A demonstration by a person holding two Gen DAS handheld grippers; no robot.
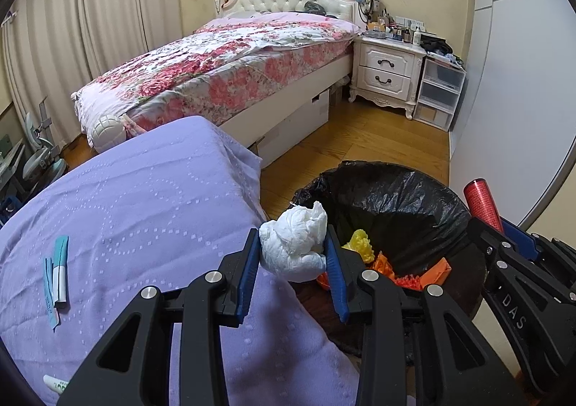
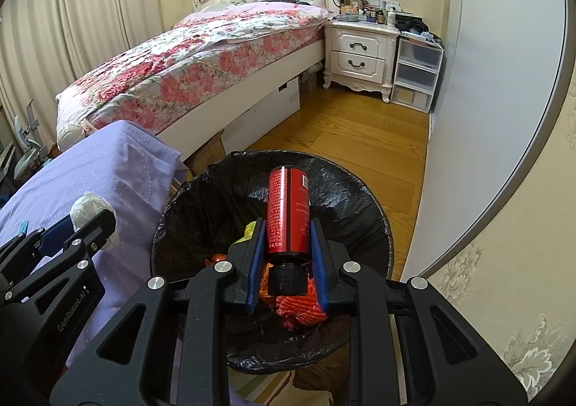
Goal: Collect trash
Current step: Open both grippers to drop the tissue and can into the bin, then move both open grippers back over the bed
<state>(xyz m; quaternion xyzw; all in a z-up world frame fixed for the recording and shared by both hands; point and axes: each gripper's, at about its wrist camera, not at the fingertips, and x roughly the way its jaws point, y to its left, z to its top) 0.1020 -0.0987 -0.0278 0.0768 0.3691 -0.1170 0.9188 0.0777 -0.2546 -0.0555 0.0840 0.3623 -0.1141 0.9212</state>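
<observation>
The left claw gripped a crumpled white tissue at the rim of the black-lined bin, above the lilac-covered table; it should clear the rim before letting go.

The right claw clamped a red bottle over the bin. Behind stood a floral bed on a wooden floor.

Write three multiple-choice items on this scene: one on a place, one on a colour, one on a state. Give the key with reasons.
1. Where is the red bottle?
A. on the bed
B. above the trash bin
C. on the nightstand

2. What colour is the bin liner?
A. black
B. white
C. blue

3. How is the left gripper?
A. open, with nothing in it
B. shut on the white wad
C. out of view

Key: B, the right gripper holds it over the bin's mouth; A, the liner is black plastic; B, the jaws pinch the wad from both sides.
</observation>
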